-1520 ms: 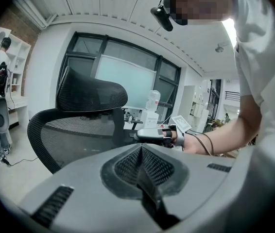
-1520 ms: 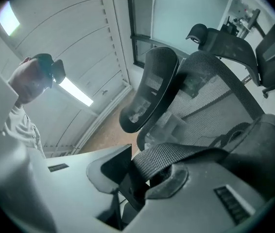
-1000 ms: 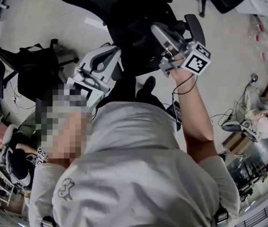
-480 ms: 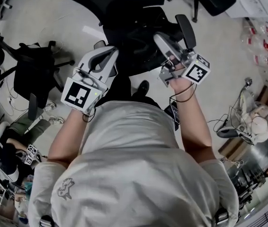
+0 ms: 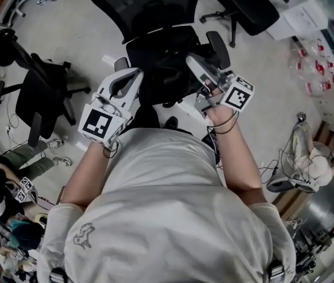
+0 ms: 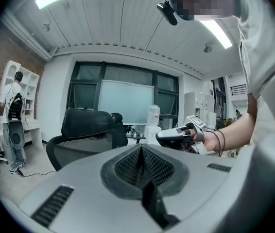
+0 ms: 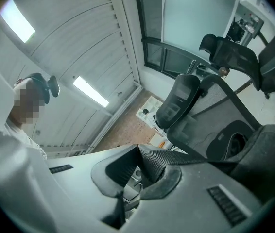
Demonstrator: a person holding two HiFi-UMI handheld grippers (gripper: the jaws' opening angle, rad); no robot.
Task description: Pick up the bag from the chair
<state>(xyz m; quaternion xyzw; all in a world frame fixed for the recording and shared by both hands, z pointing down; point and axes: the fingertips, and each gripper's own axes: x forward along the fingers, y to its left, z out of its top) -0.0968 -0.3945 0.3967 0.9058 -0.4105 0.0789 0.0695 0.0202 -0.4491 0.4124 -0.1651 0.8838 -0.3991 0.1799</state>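
In the head view, the person holds both grippers out toward a black office chair (image 5: 149, 10). The right gripper (image 5: 192, 61) reaches over the seat, and the left gripper (image 5: 135, 74) sits beside it to the left. The black bag (image 5: 166, 78) lies between and under their tips. Its edge merges with the dark seat, so whether it is clear of the chair cannot be told. In the left gripper view, the jaws are pressed together with nothing caught in them, the chair's backrest stands ahead to the left, and the right gripper shows off to the right. In the right gripper view, the jaws pinch a woven black strap (image 7: 196, 160), which runs from the pads toward the bag's dark bulk at the frame's right edge. The bag thus appears to hang from the right gripper alone, along the line of its strap. The lift looks to depend on that hand, with the left free to steady.
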